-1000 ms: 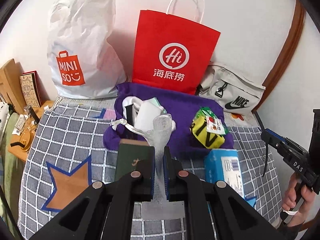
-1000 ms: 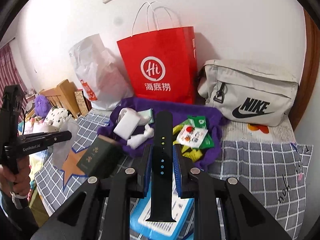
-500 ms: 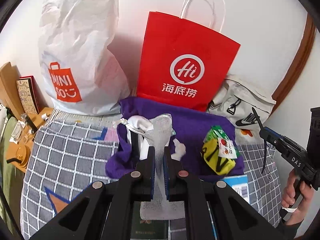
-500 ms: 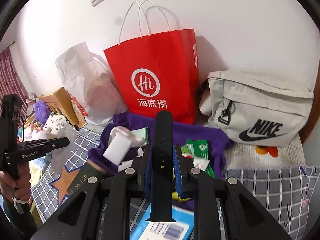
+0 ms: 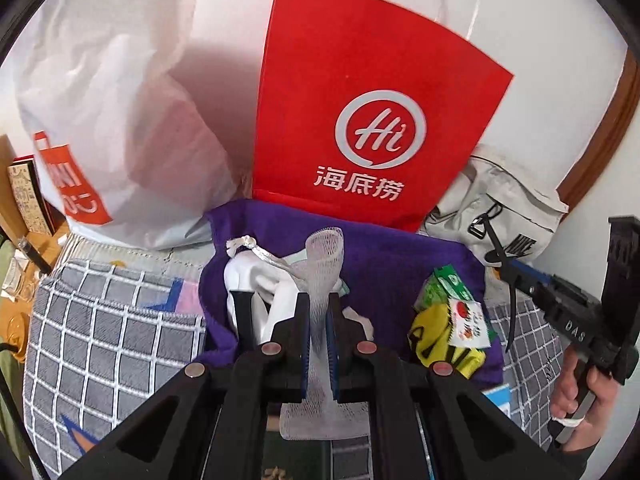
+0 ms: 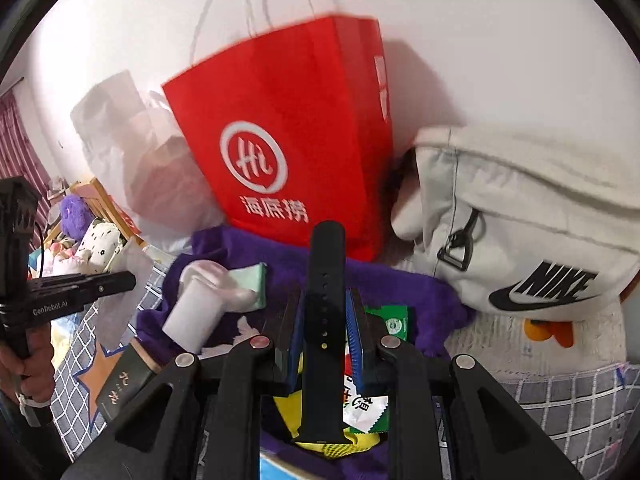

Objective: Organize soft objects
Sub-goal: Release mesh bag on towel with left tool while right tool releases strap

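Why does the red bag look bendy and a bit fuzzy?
Left wrist view: the fisheye lens bows the red bag, and a dark ring rims the picture. Right wrist view: the bag's top edge is smeared by motion blur, while the black strap close to the camera stays sharp; the bag throws a soft shadow on the wall.

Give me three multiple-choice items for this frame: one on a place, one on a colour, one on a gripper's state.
1. What stands directly behind the purple cloth?
A. the red paper bag
B. a laptop
C. a lamp

2. What colour is the strap in the right gripper?
A. white
B. black
C. orange

3. How is the left gripper?
A. wide open, empty
B. shut on the white mesh strip
C. shut on a book

Key: 1 A, the bag's base meets the cloth's far edge. 2 B, the band between the pads is black. 3 B, the blue pads squeeze the mesh.
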`<state>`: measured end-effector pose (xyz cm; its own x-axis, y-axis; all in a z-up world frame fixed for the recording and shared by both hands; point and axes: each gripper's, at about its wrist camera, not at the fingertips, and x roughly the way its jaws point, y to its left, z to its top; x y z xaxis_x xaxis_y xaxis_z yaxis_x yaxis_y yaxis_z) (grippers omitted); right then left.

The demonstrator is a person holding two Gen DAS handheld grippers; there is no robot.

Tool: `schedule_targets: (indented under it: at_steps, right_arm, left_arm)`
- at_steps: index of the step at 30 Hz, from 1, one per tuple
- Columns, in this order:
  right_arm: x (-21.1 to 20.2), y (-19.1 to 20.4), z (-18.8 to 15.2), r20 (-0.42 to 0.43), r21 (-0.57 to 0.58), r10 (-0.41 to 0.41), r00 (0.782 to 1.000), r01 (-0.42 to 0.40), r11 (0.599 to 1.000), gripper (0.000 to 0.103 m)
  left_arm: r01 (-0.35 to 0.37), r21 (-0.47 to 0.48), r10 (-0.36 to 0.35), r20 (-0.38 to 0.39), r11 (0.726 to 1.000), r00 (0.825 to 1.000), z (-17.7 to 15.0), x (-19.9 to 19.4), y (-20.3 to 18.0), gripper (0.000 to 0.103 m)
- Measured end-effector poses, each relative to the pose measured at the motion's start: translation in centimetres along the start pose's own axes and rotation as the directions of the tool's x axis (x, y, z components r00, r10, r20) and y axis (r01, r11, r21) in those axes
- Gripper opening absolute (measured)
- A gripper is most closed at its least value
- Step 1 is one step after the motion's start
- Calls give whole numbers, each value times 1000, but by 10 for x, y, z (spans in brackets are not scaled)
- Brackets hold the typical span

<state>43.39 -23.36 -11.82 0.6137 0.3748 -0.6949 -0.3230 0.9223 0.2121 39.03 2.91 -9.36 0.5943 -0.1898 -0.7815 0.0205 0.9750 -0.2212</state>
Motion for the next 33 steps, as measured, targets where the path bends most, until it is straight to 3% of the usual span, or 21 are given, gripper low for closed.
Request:
schedule_targets:
  at_steps: [10,19,22,24,28,33]
  right_arm:
    - [36,-25,-11,-97,26,-7,995,9,1000,20]
    - [71,-27,-22,-207,39,15,978,-7,999,21]
    - [72,-27,-22,-215,41,15,976,-6,999,21]
    - [69,-26,-22,-211,32,10,977,-3,999,22]
    - [72,-18,-21,-212,11,7,977,-4,1000,30]
    - [74,-9,-20,-203,-9,-4,979,2,1000,31]
  left_arm:
    - [-25,-30,23,-73,999,997,16,44,21,8]
    - [-17,-15,15,-122,1000,992,12,70,19,9]
    - [-6,-21,3,-125,1000,992,12,73,19,21]
    - [-3,-19,0,-136,1000,991,12,76,17,35]
    - [8,12,-6,-156,1000,988,7,84,9,37]
    - [3,35,3,-162,999,987,4,88,3,40]
